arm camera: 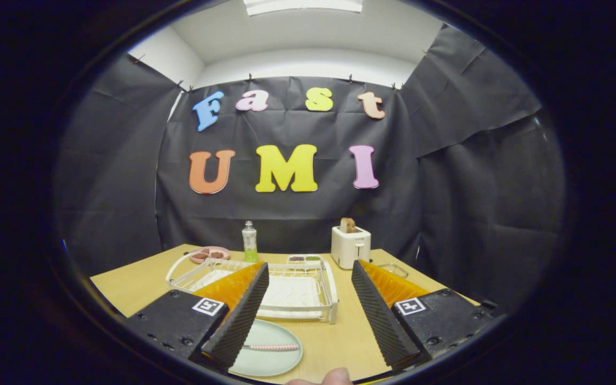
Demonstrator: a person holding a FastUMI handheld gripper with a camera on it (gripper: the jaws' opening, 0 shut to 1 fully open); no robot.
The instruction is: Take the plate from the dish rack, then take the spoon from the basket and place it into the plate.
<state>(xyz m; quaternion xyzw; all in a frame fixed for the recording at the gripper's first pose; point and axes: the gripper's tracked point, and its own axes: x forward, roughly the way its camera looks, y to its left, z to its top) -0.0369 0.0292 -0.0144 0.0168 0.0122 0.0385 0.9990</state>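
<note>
Low in the frame, the black ribbed claw (308, 315) stood wide apart, gripping nothing. A pink-handled spoon (273, 347) lay on the pale green round plate (270, 358) beside its left finger, the white wire dish rack (297, 291) just beyond on the wooden worktop (335, 337).

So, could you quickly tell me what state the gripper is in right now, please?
Gripper: open, fingers spread wide and holding nothing; the spoon lies on the plate beside the left finger.
</note>
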